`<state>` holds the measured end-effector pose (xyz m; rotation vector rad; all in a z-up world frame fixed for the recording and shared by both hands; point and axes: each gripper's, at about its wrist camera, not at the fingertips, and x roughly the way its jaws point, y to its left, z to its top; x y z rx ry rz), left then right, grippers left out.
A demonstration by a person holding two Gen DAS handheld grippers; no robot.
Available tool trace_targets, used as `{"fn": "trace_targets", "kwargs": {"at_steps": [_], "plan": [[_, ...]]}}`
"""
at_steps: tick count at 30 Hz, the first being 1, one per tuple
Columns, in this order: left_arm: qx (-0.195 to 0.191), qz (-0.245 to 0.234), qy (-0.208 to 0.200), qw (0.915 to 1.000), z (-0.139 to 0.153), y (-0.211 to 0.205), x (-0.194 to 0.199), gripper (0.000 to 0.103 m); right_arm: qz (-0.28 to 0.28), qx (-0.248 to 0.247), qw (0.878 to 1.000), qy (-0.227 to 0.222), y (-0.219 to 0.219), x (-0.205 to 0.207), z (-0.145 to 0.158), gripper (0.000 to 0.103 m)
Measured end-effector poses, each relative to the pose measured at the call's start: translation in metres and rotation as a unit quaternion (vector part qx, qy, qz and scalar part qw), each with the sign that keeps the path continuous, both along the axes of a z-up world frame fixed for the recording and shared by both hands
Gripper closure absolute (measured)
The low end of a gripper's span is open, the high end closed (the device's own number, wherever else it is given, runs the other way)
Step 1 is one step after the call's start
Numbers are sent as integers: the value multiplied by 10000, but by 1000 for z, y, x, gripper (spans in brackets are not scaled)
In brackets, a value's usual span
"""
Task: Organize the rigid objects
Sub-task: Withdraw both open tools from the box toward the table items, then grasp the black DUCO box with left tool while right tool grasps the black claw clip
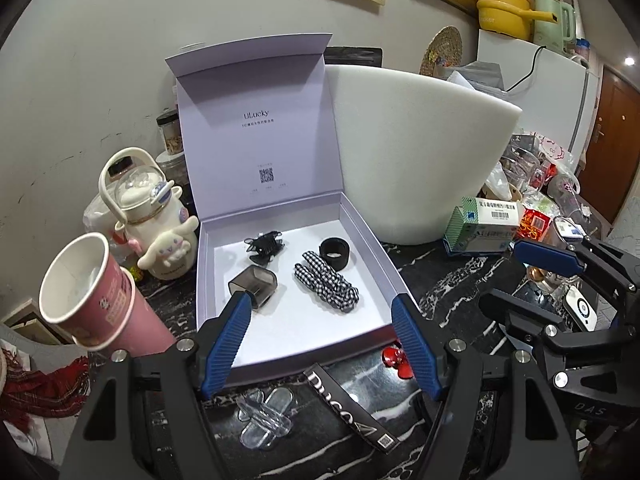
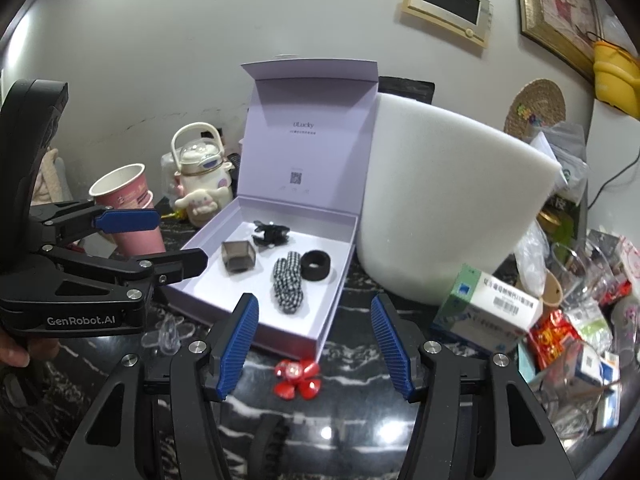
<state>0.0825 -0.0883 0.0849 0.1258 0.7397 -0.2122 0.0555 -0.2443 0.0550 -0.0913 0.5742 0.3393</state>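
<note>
From the left wrist camera, the left gripper (image 1: 320,312) hangs over the near edge of the open lavender gift box (image 1: 372,248) with its blue-padded jaws spread wide and nothing between them; inside the box lie a black claw clip (image 1: 265,245), a smoky translucent cap (image 1: 253,285), a gingham hair tie (image 1: 326,282) and a black ring (image 1: 335,254); on the black marble counter (image 1: 440,280) just in front of the box lie a clear plastic clip (image 1: 264,420), a slim black carton (image 1: 350,410) and a red flower clip (image 1: 396,360), the last partly behind the right-hand finger; the right gripper (image 1: 532,276) shows at the right edge, jaws apart; stacked pink paper cups (image 1: 92,292) and a cream character bottle (image 1: 156,216) stand left of the box, a white foam block (image 1: 416,152) to its right.

From the right wrist camera, the right gripper (image 2: 314,304) is empty, its jaws parted and opening further; the red flower clip (image 2: 297,378) lies on the counter between and below its fingers, untouched, just outside the box's near corner (image 2: 320,340); the left gripper (image 2: 176,240) reaches in from the left with jaws apart and empty, its lower finger at the box's left rim; the clear clip (image 2: 166,336) lies beneath it; a green-and-white medicine box (image 2: 488,308) sits to the right.
</note>
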Motion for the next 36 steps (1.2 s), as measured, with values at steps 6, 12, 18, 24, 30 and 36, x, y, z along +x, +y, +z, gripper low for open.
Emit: {"fn": "trace_targets", "kwargs": {"at_steps": [6,12,18,24,30,36], "plan": [[7,134,81,9999,-10,-1,-15,31,-38,67,10000,35,-3,-19,-11,43],[105,61,94,9999,-28,-10,-26,31,26,238,9994,267,-9,-33,-34,42],[111,-66,322,9994,-50,-17,-32,31,112,305,9984,459,-9,-44,-60,42],[-16,-97,464,9989,-70,-20,-41,31,172,370,9970,660,-11,-53,-81,42],[-266,7,745,9969,-91,-15,-46,31,201,406,9956,824,-14,-58,-98,42],[-485,125,1013,9936,-109,-9,-48,31,250,424,9941,965,-14,-59,-108,42]]}}
